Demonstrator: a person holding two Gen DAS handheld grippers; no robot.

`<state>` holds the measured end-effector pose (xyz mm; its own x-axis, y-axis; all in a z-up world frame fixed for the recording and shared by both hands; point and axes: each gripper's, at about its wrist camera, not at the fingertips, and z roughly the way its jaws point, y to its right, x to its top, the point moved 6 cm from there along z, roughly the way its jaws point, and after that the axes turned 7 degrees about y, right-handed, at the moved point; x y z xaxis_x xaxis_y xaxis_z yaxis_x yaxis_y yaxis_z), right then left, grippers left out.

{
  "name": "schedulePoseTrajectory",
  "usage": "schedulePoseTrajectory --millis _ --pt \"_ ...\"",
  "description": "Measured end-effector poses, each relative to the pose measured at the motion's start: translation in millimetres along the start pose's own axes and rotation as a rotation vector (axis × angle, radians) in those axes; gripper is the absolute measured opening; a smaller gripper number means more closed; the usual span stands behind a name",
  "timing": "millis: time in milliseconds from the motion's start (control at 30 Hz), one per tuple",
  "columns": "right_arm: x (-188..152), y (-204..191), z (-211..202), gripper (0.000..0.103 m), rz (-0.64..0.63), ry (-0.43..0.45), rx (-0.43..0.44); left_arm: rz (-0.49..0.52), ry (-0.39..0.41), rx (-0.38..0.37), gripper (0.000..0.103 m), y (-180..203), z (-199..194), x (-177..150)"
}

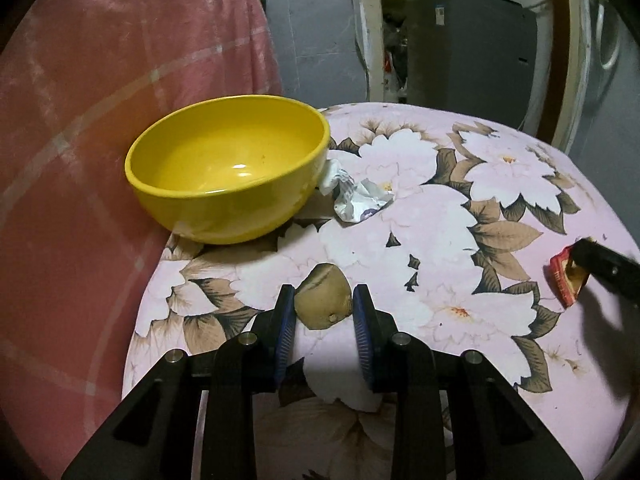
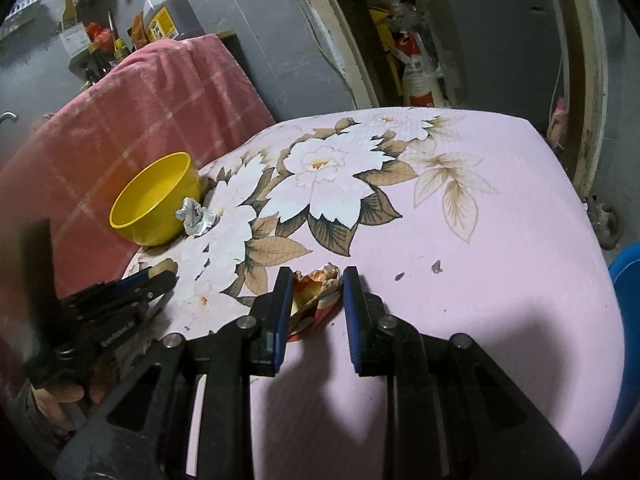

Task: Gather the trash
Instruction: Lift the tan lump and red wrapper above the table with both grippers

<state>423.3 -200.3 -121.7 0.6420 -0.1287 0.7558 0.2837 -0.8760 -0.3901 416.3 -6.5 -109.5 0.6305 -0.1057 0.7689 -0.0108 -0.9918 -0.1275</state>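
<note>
A brown, wrinkled lump (image 1: 322, 300) lies on the pink floral cloth (image 1: 520, 360), and my left gripper (image 1: 324, 306) is shut on it, both blue pads pressing its sides. The right wrist view shows this gripper (image 2: 164, 274) low at the left. My right gripper (image 2: 314, 292) is shut on a crumpled red-and-gold wrapper (image 2: 314, 294) that rests on the cloth (image 2: 500, 280). In the left wrist view the wrapper (image 1: 566, 280) sits at the right edge, against a dark finger (image 1: 600, 264). A yellow bowl (image 1: 228, 168) (image 2: 156, 200) stands empty at the cloth's far left. Crumpled white paper (image 1: 356, 196) (image 2: 196, 216) touches it.
A pink plaid blanket (image 1: 100, 120) (image 2: 140, 100) rises behind and left of the bowl. Small dark crumbs (image 2: 436, 267) dot the cloth to the right of the wrapper. A blue basin (image 2: 628, 280) shows past the cloth's right edge. A grey cabinet (image 1: 468, 52) and a doorway stand behind.
</note>
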Motion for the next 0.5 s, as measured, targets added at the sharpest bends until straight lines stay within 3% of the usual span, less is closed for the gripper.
schedulePoseTrajectory --millis 300,500 --pt "-1 1 0 0.051 0.012 0.003 0.008 0.119 0.028 -0.005 0.025 27 -11 -6" --pt "-1 3 0 0.051 0.003 0.0 0.001 0.105 0.024 -0.022 0.025 23 -9 -7"
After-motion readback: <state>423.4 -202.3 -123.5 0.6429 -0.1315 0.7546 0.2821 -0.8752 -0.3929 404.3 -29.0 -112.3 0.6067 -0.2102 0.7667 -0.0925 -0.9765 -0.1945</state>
